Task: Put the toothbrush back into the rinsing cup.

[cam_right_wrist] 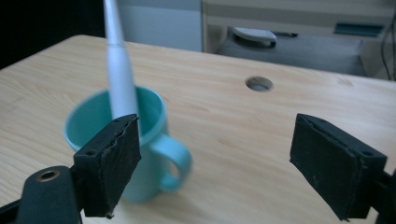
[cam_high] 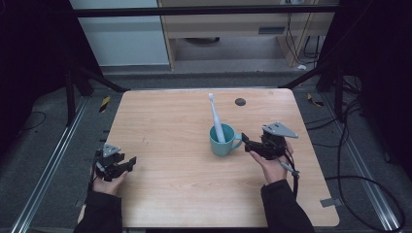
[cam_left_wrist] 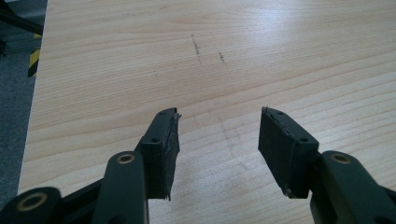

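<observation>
The mug [cam_right_wrist: 140, 154] looks smeared and soft in the right gripper view, and the toothbrush [cam_right_wrist: 119, 70] runs off the top edge there, so its head is cut away. From above, a teal mug [cam_high: 222, 141] stands right of the wooden table's [cam_high: 170, 145] middle, handle toward the right gripper [cam_high: 248, 144], with a white toothbrush [cam_high: 215, 118] leaning upright inside. That gripper sits just beside the handle, jaws spread wide, gripping nothing. The left gripper [cam_high: 127, 163] rests near the table's left edge, well apart from the mug, jaws also wide over bare wood.
</observation>
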